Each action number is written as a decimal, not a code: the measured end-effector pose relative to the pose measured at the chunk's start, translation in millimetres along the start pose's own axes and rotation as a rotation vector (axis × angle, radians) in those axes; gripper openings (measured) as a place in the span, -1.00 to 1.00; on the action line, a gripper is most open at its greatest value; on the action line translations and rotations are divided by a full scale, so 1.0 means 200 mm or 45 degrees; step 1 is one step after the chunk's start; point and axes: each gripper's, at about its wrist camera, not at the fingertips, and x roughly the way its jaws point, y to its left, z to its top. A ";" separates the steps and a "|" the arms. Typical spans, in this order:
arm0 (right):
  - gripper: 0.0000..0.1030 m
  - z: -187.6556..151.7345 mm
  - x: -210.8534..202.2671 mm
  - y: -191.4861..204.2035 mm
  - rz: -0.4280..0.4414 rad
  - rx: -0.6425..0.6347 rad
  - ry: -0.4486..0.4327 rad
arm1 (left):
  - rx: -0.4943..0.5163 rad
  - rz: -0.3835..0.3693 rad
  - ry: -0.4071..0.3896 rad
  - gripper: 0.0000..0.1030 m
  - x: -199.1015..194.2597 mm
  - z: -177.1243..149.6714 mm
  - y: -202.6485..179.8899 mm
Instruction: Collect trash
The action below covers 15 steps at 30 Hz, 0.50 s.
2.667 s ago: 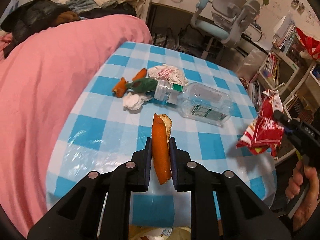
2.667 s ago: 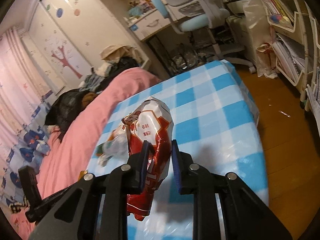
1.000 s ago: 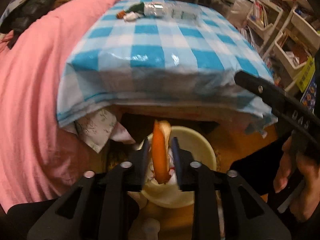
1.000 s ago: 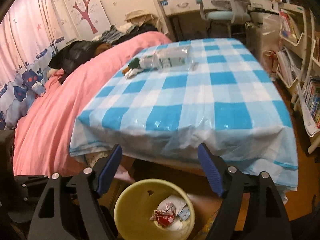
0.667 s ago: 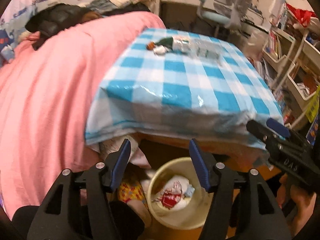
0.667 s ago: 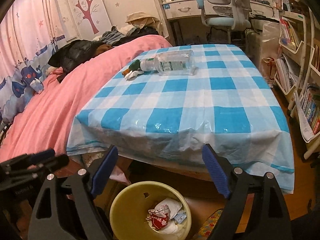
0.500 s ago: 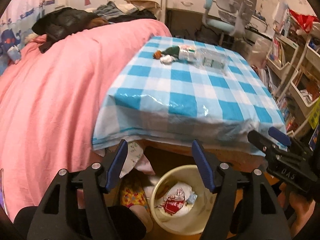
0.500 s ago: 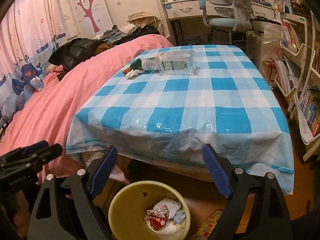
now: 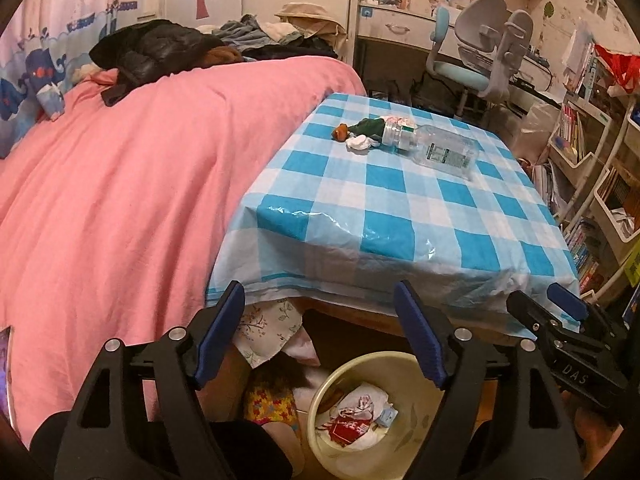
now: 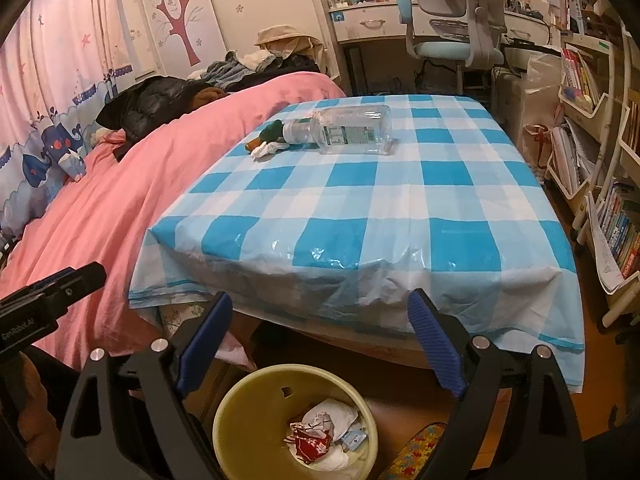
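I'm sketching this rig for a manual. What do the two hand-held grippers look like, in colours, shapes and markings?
Both are matte black plastic. The left hand-held gripper has two angular arms with silver screw heads and ribbed blue pads on the inner faces of the fingers. The right hand-held gripper is built the same. Seen from the side, the right one's body carries white "DAS" lettering and the left one's body has small white print. No cables are visible.

Clear bottle (image 10: 344, 130) lying sideways; crumpled wrappers (image 10: 316, 438) binned
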 end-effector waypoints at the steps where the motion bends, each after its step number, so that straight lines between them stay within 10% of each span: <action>1: 0.67 0.00 0.00 0.00 -0.001 -0.002 -0.001 | 0.003 0.001 -0.002 0.45 0.00 0.00 0.00; 15: 0.70 0.00 0.00 0.00 -0.009 -0.011 0.002 | -0.010 0.000 -0.009 0.51 -0.01 0.00 0.01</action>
